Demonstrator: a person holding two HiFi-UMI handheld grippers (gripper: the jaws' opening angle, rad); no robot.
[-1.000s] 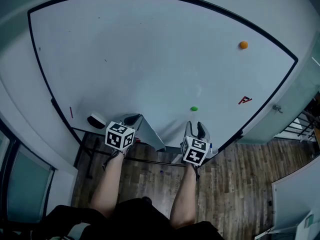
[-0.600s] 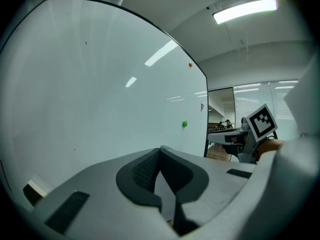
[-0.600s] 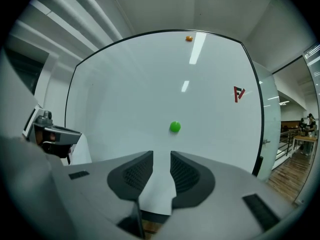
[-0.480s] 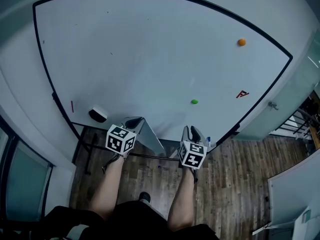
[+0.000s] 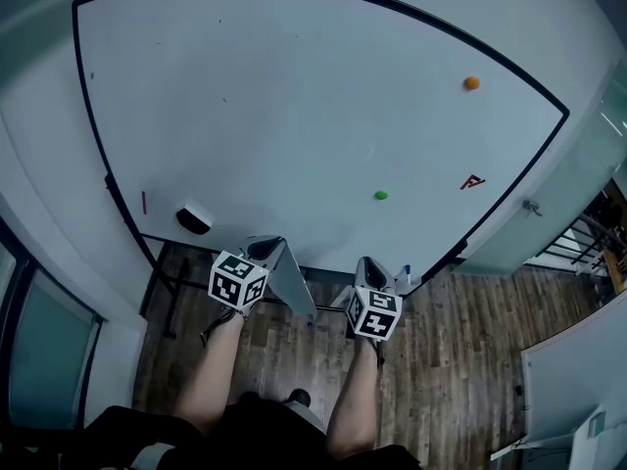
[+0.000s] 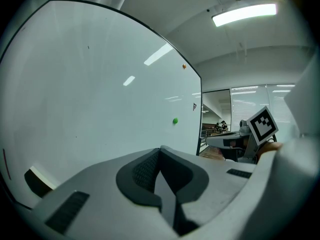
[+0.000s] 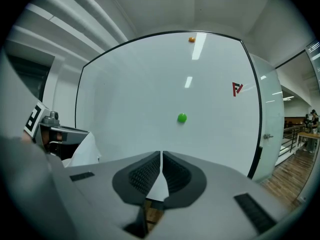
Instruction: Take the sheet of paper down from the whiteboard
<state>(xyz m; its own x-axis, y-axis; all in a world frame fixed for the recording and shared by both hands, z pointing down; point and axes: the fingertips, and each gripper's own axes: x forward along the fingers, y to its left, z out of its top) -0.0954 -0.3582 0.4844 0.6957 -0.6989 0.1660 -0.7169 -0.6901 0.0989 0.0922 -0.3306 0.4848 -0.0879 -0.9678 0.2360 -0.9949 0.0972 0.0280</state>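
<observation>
The white sheet of paper (image 5: 292,284) is off the whiteboard (image 5: 294,96) and hangs slanting from my left gripper (image 5: 265,248), which is shut on its upper edge. In the right gripper view the sheet (image 7: 84,151) shows beside that gripper at the left. My right gripper (image 5: 371,264) is a little back from the board, below the green magnet (image 5: 380,195). Its jaws have just been closing and now stand all but together (image 7: 161,155) with nothing between them. In the left gripper view the pads (image 6: 145,170) meet and the sheet cannot be made out there.
An orange magnet (image 5: 472,82) and a red logo (image 5: 473,181) are on the board's right side. A black eraser (image 5: 194,219) sits on the board at lower left, beside a short red mark (image 5: 144,202). Wooden floor (image 5: 460,351) lies below, and a glass wall (image 5: 49,360) stands at the left.
Both grippers drew back from the board, lower in the frame. The right jaws, open near the green magnet, closed. The sheet came along with the left gripper.
</observation>
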